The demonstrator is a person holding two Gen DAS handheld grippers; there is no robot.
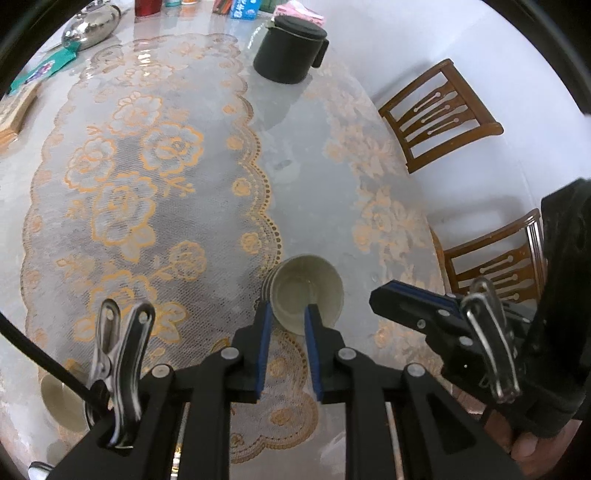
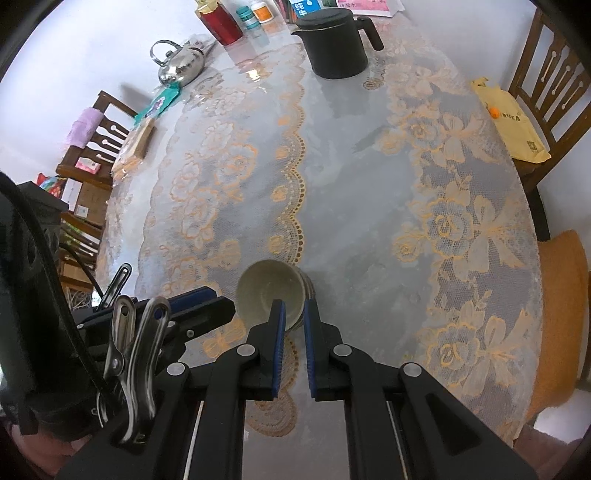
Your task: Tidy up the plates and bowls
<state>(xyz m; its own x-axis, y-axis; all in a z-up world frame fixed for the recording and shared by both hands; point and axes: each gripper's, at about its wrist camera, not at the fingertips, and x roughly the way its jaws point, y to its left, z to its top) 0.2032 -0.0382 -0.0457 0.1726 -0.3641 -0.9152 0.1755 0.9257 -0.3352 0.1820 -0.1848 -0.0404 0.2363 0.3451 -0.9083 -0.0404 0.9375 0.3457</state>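
A pale green bowl (image 1: 306, 291) tops a small stack of nested bowls on the glass table. In the left wrist view my left gripper (image 1: 288, 314) pinches its near rim, one finger inside and one outside. In the right wrist view the same bowl (image 2: 269, 291) is tilted, and my right gripper (image 2: 293, 310) grips its right rim the same way. Each gripper shows in the other's view: the right one (image 1: 410, 299) at the right, the left one (image 2: 199, 302) at the left. A second pale dish (image 1: 61, 398) lies at the lower left, partly hidden.
A black kettle (image 2: 334, 44) stands at the far end of the table, with a steel teapot (image 2: 181, 66), a red canister (image 2: 221, 22) and boxes near it. Wooden chairs (image 1: 439, 110) ring the table. A yellow bag (image 2: 511, 122) lies on one chair.
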